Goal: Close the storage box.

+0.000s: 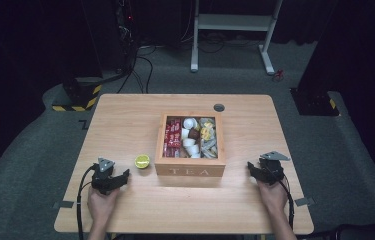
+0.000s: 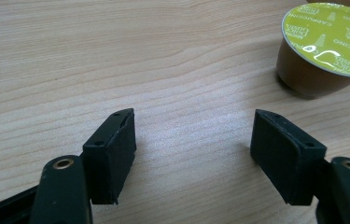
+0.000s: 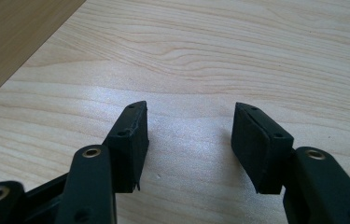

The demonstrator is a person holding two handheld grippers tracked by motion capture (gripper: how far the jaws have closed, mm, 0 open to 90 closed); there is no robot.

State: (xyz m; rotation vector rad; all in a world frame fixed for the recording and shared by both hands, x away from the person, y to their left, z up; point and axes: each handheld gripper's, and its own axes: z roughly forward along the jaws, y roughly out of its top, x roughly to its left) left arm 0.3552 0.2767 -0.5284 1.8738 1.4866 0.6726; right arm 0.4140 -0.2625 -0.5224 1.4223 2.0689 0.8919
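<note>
One coffee capsule (image 1: 142, 161) stands alone on the wooden table (image 1: 125, 115), at about nine o'clock from the one wooden box (image 1: 190, 170), just beside the box's left wall but apart from it; the box bears the word TEA on its near face and sits near the table's centre. Two grippers rest on the table; the left gripper (image 1: 117, 181) lies at about seven o'clock from the capsule, near it, and the right gripper (image 1: 255, 170) lies at about four o'clock from the box, well apart from the capsule.

In the left gripper view the capsule (image 2: 324, 46) shows at about one o'clock of the jaws; it is a squat brown cup with a lime-green foil lid printed in white, the word CAPPUCCINO legible along the edge, a thin pale rim round the foil; it stands upright, lid up, clear of both jaws.

The left gripper (image 2: 192, 140) has its jaws spread wide with bare table between them, holding nothing; the right gripper (image 3: 189, 135) likewise has its jaws parted over bare wood, empty.

Inside the box three columns show: red sachets at nine o'clock, white and brown capsules in the middle, grey and yellow packets at three o'clock; their exact counts cannot be told.
</note>
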